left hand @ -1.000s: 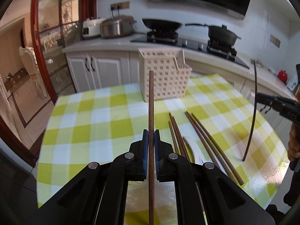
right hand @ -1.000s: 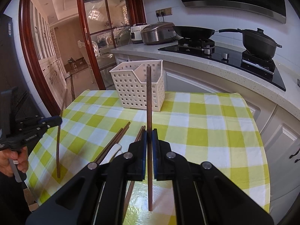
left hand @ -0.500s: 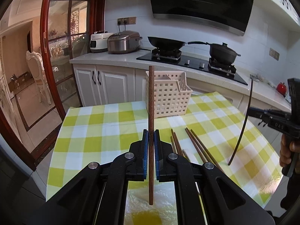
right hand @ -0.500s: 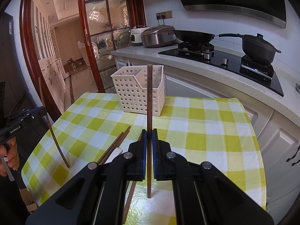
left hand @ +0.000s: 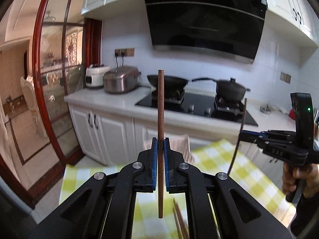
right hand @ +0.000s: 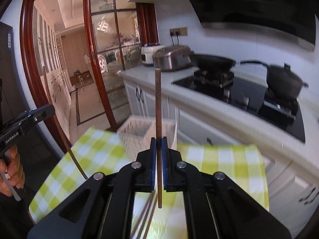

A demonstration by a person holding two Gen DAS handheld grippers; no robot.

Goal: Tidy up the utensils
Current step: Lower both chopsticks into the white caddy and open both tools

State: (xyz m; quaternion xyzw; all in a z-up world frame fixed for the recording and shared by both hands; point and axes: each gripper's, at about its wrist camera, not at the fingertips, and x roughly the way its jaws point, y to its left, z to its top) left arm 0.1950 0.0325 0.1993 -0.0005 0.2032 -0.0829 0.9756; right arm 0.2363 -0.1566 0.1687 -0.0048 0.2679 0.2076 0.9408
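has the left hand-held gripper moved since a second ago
Yes. The left hand-held gripper rose: its chopstick tip, earlier over the white basket, now crosses the wok.

White cabinets (left hand: 111,129), a black range hood (left hand: 203,20) on white-tiled wall, red-framed glass door (right hand: 103,59).

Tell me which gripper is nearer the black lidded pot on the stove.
Right. The right gripper hangs on the pot's side of the table; the left gripper sits further toward the glass door.
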